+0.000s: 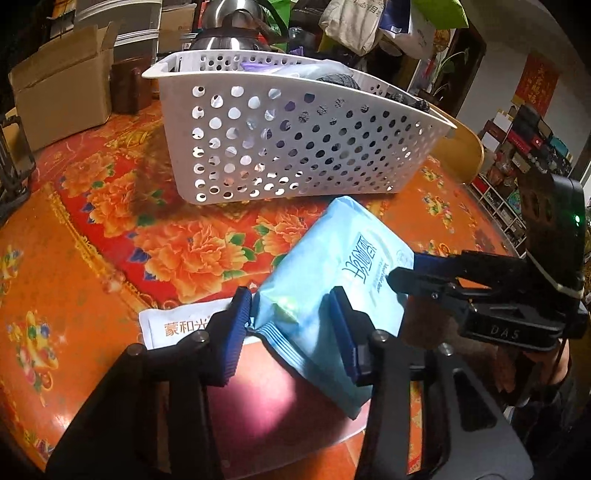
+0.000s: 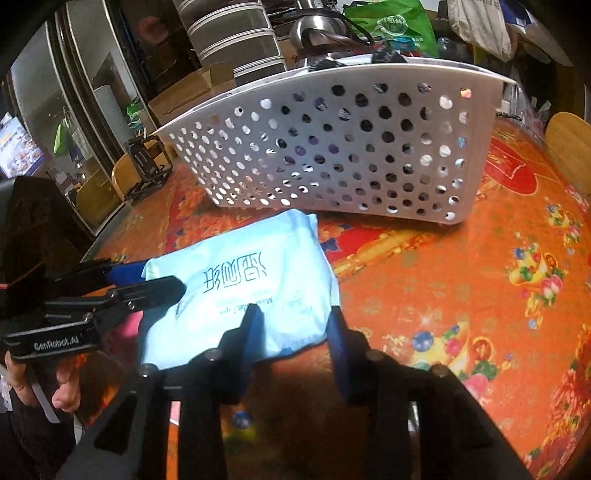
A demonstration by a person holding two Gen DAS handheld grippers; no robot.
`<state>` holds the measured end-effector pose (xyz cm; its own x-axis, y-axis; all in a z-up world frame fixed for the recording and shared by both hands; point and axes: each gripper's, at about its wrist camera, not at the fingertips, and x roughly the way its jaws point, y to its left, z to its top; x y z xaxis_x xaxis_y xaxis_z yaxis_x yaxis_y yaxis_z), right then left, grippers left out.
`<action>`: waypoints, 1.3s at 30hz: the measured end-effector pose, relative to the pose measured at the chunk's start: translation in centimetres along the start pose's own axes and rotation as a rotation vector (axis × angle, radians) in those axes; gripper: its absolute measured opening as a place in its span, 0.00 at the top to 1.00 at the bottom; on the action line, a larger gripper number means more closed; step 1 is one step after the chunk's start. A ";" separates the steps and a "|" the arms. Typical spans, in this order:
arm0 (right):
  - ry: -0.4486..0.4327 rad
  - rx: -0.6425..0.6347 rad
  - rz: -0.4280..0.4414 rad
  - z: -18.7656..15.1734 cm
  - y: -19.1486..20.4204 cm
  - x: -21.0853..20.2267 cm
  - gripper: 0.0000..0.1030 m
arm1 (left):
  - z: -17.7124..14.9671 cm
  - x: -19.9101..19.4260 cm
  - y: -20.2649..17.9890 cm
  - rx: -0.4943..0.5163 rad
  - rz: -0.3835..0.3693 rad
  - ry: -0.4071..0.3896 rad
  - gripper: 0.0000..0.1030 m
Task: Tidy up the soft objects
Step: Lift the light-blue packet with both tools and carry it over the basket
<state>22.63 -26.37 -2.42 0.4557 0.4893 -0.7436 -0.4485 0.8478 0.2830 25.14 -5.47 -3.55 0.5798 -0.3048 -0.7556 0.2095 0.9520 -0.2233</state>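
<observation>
1. Biggest of all, the round counter (image 1: 110, 229), draped in a red-and-orange cloth printed with peonies, carrying everything in play.
2. Next up, the white perforated basket (image 1: 280, 147), standing upright on the counter just beyond the action; dark fabric and some pale plastic show over its rim and through its holes.
3. Behind the basket, an open cardboard box (image 1: 62, 88) sits at the counter's far left, with a steel kettle (image 1: 232, 22) rising behind the rim.
4. Here's the star: a light-blue soft pack (image 1: 332, 280) with dark printed characters, tilted, its far end near the foot of the basket.
5. The left hand-held gripper (image 1: 291, 328) has its blue-padded fingers on either side of the pack's near end, pressed into the wrapper, clamped on it.
6. The right hand-held gripper (image 2: 295, 332) comes in from the other side; its fingers straddle the pack's edge, closed onto it, and in the left wrist view its tips overlap the printed face.
7. Smallest item: a white sachet (image 1: 173, 325) with orange characters, lying flat on the counter, partly hidden behind the left gripper's finger.
</observation>
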 end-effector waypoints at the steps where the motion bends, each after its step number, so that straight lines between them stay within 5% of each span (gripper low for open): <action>1: 0.001 -0.002 0.000 0.0 0.0 0.0 0.69 | 0.1 0.0 -0.1 0.005 0.001 0.001 0.60; 21: 0.010 0.011 0.022 0.6 -0.5 0.5 0.75 | 0.4 0.9 -0.4 0.024 -0.008 0.029 0.60; 31: -0.082 -0.035 -0.027 0.2 1.9 -1.7 0.83 | 1.1 -2.7 -0.9 0.037 -0.031 -0.101 0.61; 39: -0.213 -0.051 -0.034 2.1 4.5 -7.8 0.82 | 3.6 -9.0 -2.4 0.087 -0.025 -0.212 0.61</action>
<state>18.64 -25.94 5.92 0.6212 0.4972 -0.6057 -0.4661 0.8558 0.2245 22.26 -5.14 5.96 0.7237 -0.3365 -0.6025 0.2876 0.9407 -0.1799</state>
